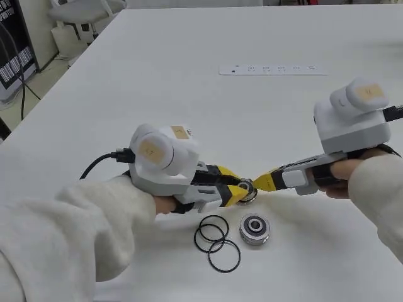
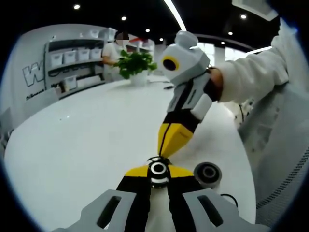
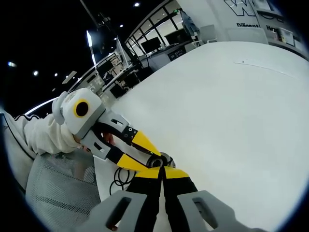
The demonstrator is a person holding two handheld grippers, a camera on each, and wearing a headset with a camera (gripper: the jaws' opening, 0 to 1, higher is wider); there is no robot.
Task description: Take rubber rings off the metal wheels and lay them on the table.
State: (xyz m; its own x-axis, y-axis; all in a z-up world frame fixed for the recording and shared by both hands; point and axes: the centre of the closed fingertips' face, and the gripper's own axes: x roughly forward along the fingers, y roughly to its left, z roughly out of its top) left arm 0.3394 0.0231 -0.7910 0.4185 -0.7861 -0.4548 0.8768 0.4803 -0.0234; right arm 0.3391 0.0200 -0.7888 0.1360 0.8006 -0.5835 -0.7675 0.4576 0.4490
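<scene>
The left gripper [image 1: 241, 190] clamps a metal wheel [image 2: 158, 170] over the table [image 1: 189, 94]; the right gripper [image 1: 260, 182], jaws pressed narrow, touches its rim. Nearer lie three rubber rings [image 1: 214, 242], a second wheel [image 1: 254, 228] to their right

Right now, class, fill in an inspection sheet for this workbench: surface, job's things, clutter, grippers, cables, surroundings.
Surface: white table.
Job's things: one metal wheel clamped in the left gripper; second wheel and three rubber rings lying on the table.
Clutter: power strip at the far side.
Grippers: left shut on the wheel; right gripper has its jaws together, tips at that wheel's rim.
Cables: black cable from the left gripper.
Surroundings: potted plant, shelves, chair.
</scene>
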